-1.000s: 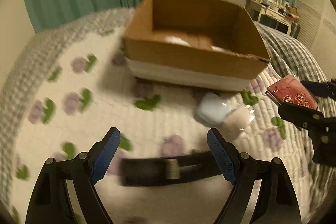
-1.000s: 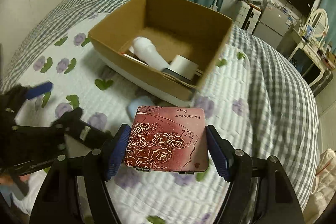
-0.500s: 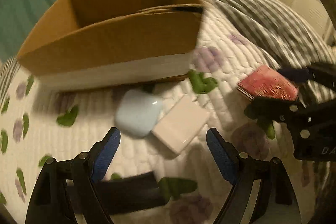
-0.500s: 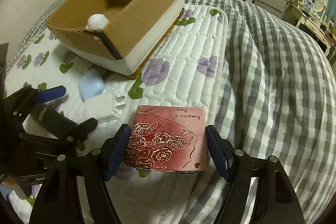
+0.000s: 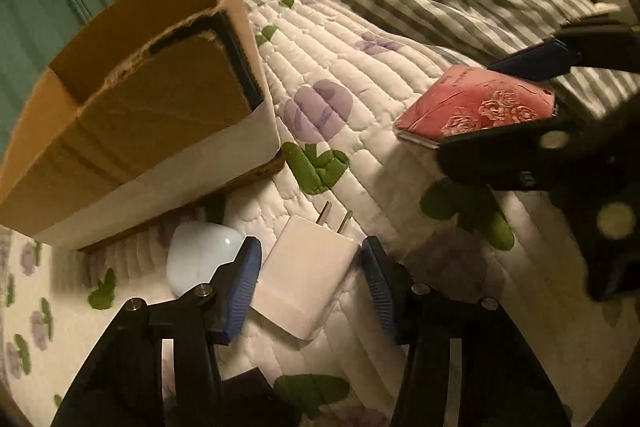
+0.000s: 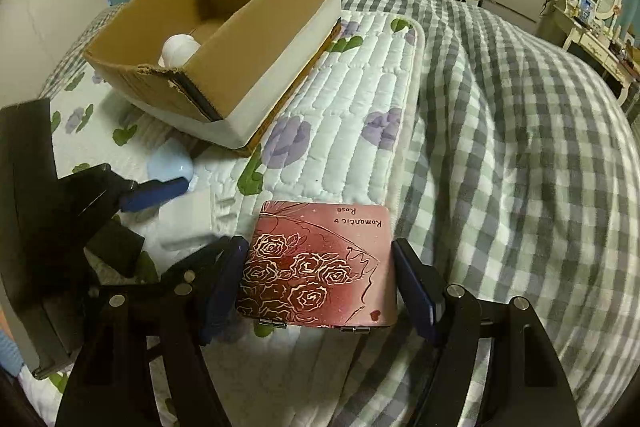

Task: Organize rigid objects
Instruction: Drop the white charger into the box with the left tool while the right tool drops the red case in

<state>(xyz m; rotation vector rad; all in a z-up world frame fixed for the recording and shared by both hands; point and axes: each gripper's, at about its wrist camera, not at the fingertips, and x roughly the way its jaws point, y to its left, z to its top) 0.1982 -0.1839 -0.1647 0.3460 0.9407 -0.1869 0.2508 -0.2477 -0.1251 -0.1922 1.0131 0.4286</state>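
The white charger [image 5: 306, 277] at bottom centre was straddled loosely by the left tool [image 5: 308, 281], while the rose case [image 6: 320, 271] was clamped by the right tool [image 6: 322, 281].

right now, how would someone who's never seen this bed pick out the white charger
Find the cardboard box on the floral quilt; just below its near corner two pale things lie side by side. The white charger is the flat square block with two metal prongs, between the left gripper's blue pads, unlike the rounded bluish case beside it.
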